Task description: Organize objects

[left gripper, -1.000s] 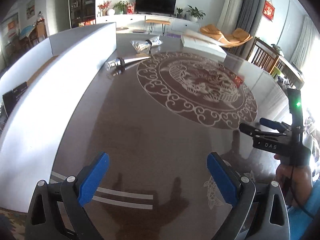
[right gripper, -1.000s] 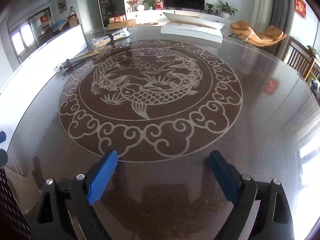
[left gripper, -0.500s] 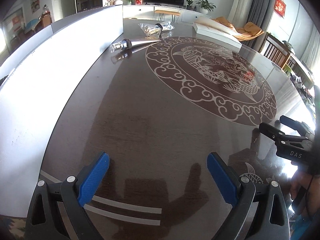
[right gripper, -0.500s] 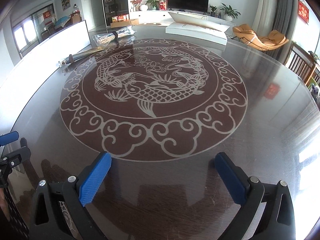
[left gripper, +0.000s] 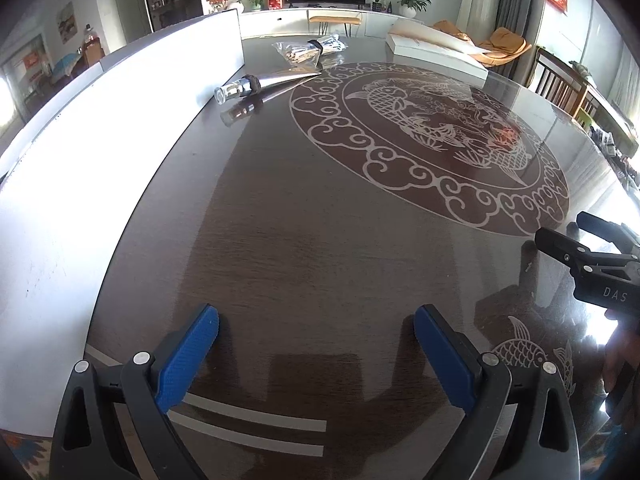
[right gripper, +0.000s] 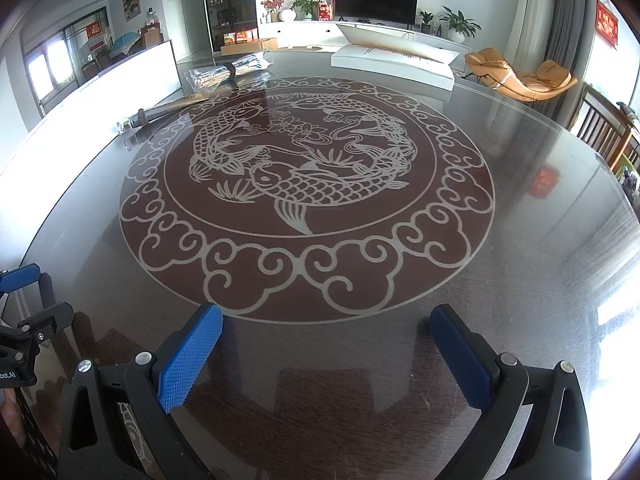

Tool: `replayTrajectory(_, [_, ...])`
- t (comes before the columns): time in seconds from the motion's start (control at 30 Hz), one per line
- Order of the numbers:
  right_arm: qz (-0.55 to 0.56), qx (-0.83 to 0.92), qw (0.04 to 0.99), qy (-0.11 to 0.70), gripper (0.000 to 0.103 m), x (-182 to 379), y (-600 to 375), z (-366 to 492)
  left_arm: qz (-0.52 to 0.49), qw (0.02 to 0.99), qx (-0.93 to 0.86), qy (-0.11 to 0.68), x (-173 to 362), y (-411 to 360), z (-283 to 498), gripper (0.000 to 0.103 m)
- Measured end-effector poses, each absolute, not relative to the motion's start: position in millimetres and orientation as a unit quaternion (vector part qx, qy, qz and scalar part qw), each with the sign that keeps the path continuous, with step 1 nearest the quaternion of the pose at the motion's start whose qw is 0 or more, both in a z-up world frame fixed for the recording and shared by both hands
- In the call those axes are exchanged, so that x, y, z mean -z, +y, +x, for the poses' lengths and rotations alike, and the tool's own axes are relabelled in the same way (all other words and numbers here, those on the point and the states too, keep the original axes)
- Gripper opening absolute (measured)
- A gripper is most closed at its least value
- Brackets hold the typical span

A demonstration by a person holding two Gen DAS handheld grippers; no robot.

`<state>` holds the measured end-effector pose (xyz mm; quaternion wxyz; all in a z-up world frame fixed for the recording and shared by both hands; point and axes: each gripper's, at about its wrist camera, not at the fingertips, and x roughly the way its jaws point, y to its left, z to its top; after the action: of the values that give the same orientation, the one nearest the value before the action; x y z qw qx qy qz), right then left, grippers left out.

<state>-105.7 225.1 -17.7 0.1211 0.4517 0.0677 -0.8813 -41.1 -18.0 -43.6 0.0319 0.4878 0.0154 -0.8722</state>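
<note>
Each gripper is built of matte black plastic arms with triangular cut-outs and round silver screw heads, and both end in blue pads with a knurled diamond texture. The left gripper (left gripper: pixel 316 330) fills the bottom of its own view. At that frame's right edge the right gripper (left gripper: pixel 592 256) carries white "DAS" lettering.

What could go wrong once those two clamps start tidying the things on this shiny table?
Both the left gripper and right gripper are open and empty. The tube lies on its side and looks round, so a nudge might roll it. The plastic bag looks slippery and could slide away on the glossy table.
</note>
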Motion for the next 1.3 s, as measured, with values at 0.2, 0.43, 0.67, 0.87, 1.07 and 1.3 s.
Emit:
replayTrajectory(0.2, [0.452, 0.881, 0.121, 0.068, 0.103, 18, 225, -106, 0.488, 0.031, 0.872, 0.015, 44, -18, -42, 0.101])
replayTrajectory(0.43, [0.452, 0.881, 0.121, 0.067, 0.103, 18, 225, -106, 0.488, 0.030, 0.872, 0.014, 44, -17, -42, 0.103])
replayTrajectory(0.67, [0.452, 0.881, 0.120, 0.067, 0.103, 18, 225, -106, 0.488, 0.029, 0.872, 0.013, 45, -16, -42, 0.103])
replayTrajectory(0.87, [0.452, 0.882, 0.120, 0.067, 0.103, 18, 224, -106, 0.488, 0.029, 0.872, 0.013, 45, -16, -42, 0.103])
replayTrajectory(1.07, [0.452, 0.882, 0.120, 0.067, 0.103, 18, 224, -106, 0.481, 0.002, 0.877, -0.007, 31, -22, -72, 0.103])
replayTrajectory(1.3, [0.452, 0.882, 0.120, 0.067, 0.103, 18, 224, -106, 0.451, 0.017, 0.885, -0.112, 8, -33, -198, 0.103])
